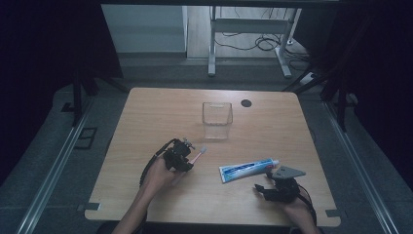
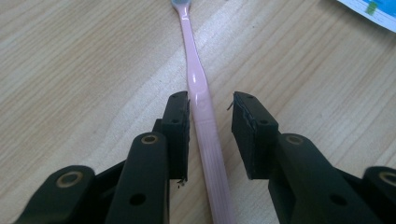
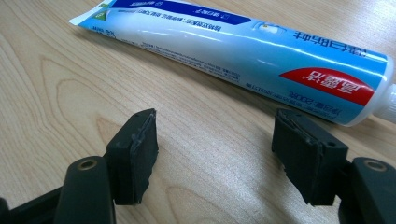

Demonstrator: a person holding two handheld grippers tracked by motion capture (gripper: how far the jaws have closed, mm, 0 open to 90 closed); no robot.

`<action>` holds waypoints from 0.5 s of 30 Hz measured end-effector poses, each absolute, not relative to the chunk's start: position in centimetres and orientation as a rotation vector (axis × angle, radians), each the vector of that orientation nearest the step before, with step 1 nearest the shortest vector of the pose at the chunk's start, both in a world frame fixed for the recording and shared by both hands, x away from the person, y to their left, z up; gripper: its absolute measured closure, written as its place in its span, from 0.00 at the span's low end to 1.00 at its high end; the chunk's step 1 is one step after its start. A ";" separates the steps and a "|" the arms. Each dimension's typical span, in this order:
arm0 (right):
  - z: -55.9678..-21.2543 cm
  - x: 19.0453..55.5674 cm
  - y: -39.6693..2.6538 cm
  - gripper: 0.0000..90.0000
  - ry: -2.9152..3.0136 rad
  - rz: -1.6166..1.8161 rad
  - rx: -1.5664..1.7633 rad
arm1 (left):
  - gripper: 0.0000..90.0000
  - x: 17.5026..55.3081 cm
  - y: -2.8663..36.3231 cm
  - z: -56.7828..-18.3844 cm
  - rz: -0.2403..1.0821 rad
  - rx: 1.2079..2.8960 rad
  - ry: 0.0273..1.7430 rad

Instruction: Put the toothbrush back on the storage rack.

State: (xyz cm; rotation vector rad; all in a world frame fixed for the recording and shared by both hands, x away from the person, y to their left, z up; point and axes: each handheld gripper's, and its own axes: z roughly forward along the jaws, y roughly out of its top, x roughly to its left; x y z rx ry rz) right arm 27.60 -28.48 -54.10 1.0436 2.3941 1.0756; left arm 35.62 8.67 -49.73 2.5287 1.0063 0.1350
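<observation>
Left gripper (image 2: 210, 116): jaws apart, straddling pink toothbrush (image 2: 201, 100) handle lying flat between them, positioned to clamp. Clear cup (image 1: 217, 119): beyond it, likely destination. Right gripper (image 3: 215, 149): jaws apart, empty; toothpaste tube (image 3: 243, 56) just ahead.

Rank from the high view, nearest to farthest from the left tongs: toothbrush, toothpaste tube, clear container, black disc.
1. Pink toothbrush: between the left tongs, lying on the table.
2. Toothpaste tube: to their right, near the right tongs.
3. Clear container: beyond, mid-table.
4. Black disc: far edge, past the container.
</observation>
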 end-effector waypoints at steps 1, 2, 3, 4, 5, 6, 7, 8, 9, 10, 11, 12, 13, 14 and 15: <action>-54.1 27.6 -28.5 0.34 2.393 1.076 1.040 | 0.75 35.8 8.6 -49.6 0.131 2.538 1.009; -54.1 27.6 -28.5 0.34 2.394 1.076 1.043 | 0.75 36.2 8.4 -49.5 0.119 2.559 1.015; -54.1 27.6 -28.5 0.34 2.394 1.076 1.043 | 0.75 36.2 8.4 -49.5 0.119 2.559 1.015; -54.1 27.6 -28.5 0.34 2.394 1.076 1.043 | 0.75 36.4 8.2 -49.5 0.114 2.570 1.021; -54.1 27.6 -28.5 0.34 2.395 1.077 1.042 | 0.75 36.5 8.1 -49.4 0.111 2.577 1.030; -54.1 27.6 -28.5 0.34 2.395 1.077 1.042 | 0.75 36.7 8.0 -49.4 0.106 2.589 1.030; -54.1 27.6 -28.5 0.34 2.396 1.076 1.041 | 0.75 36.8 7.8 -49.4 0.097 2.600 1.034; -54.1 27.6 -28.5 0.34 2.396 1.076 1.041 | 0.75 37.0 7.7 -49.5 0.089 2.613 1.039; -54.1 27.6 -28.5 0.34 2.396 1.077 1.040 | 0.75 37.2 7.6 -49.5 0.084 2.624 1.044; -54.1 27.6 -28.5 0.34 2.395 1.077 1.041 | 0.75 37.5 7.3 -49.6 0.068 2.643 1.054; -54.1 27.6 -28.5 0.34 2.395 1.077 1.041 | 0.75 37.5 7.3 -49.6 0.068 2.643 1.054; -54.1 27.6 -28.5 0.34 2.396 1.077 1.040 | 0.75 37.6 7.1 -49.7 0.063 2.656 1.061; -54.1 27.6 -28.5 0.34 2.396 1.076 1.040 | 0.76 37.8 7.0 -49.7 0.063 2.666 1.064; -54.1 27.6 -28.5 0.34 2.395 1.077 1.040 | 0.76 37.9 6.9 -49.8 0.060 2.672 1.068; -54.1 27.6 -28.5 0.34 2.395 1.077 1.040 | 0.76 38.0 6.8 -49.8 0.056 2.677 1.075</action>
